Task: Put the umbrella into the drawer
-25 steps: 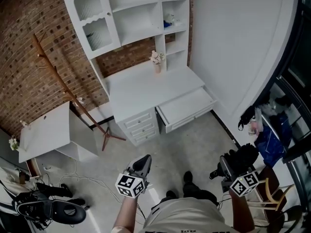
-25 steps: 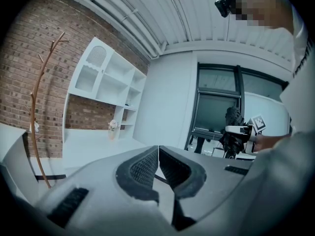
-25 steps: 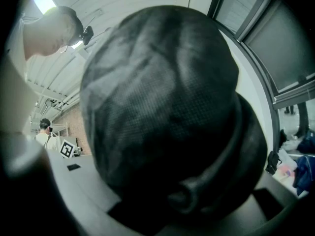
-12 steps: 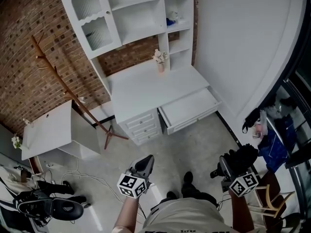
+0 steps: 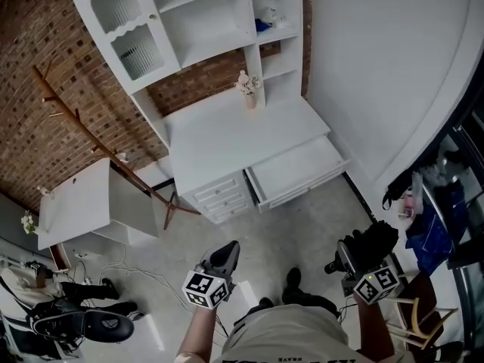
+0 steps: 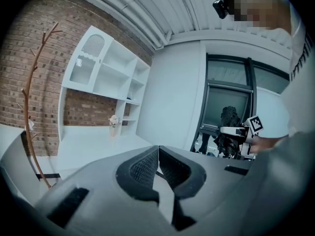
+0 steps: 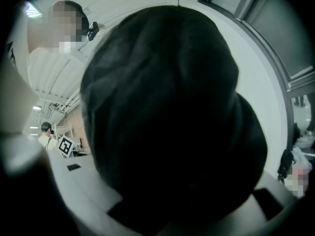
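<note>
Head view looks steeply down at a white desk with its wide drawer pulled out from under the right part of the surface, right beside a stack of three small drawers. The umbrella isn't anywhere near it: it's a black, folded-up bundle down at the person's right side, over the floor and well apart from the drawer. The right tongs are pinching it. In the right gripper view the dark fabric fills nearly the whole frame and sits right over where the jaws are, with only bits of the grey body showing along the bottom edge. The left tongs are pressed together with nothing in them, the ribbed pads meeting along a thin seam. They're held low in front of the person's body and angled up toward the desk. From the left gripper view you can also spot the other hand off to the right, holding the black bundle up in front of a dark window. On the surface, back near the shelves, there's a small vase of pale flowers. A white shelf unit with an arched glass door stands on top against a brick wall. A wooden coat rack leans just left of the desk, and a small white side table sits further left.
</note>
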Motion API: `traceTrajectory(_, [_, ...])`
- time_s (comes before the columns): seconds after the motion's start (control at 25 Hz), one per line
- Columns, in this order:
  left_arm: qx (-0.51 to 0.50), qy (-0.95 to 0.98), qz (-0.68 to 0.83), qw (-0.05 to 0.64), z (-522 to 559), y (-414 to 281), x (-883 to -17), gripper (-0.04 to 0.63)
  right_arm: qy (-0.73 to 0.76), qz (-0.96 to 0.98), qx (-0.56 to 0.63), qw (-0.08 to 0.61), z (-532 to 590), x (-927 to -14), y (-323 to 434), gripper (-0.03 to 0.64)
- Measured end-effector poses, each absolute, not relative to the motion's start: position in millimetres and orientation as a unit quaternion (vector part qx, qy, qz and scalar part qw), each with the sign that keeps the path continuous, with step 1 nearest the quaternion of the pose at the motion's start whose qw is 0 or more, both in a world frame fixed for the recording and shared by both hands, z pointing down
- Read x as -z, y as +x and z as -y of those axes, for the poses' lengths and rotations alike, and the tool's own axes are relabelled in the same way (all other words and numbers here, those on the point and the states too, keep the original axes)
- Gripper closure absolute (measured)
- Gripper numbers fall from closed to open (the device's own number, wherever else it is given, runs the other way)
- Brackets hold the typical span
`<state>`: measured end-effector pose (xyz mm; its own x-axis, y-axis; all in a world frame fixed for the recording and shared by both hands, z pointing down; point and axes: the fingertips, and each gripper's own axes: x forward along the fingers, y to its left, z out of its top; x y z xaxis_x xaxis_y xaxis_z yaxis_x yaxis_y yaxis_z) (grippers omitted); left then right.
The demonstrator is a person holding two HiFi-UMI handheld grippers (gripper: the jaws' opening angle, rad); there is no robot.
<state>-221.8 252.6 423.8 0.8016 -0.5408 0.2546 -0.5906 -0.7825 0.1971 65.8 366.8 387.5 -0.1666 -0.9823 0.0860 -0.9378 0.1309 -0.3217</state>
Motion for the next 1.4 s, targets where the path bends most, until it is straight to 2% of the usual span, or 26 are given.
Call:
traceTrajectory(0.88, [-0.09,0.929,0.339,0.116,-188.9,-122.2,-422.7,0.569,-0.598,-0.785,0.148,0.065,-272.4,-399.8,152.8,0.359])
traceTrajectory(1.4, [-0.093,0.922,0.356,0.122,-166.6,-123.6,-423.2,0.569,-0.593,-0.786,0.163,0.065,-243.5,-406.0,156.9,0.359])
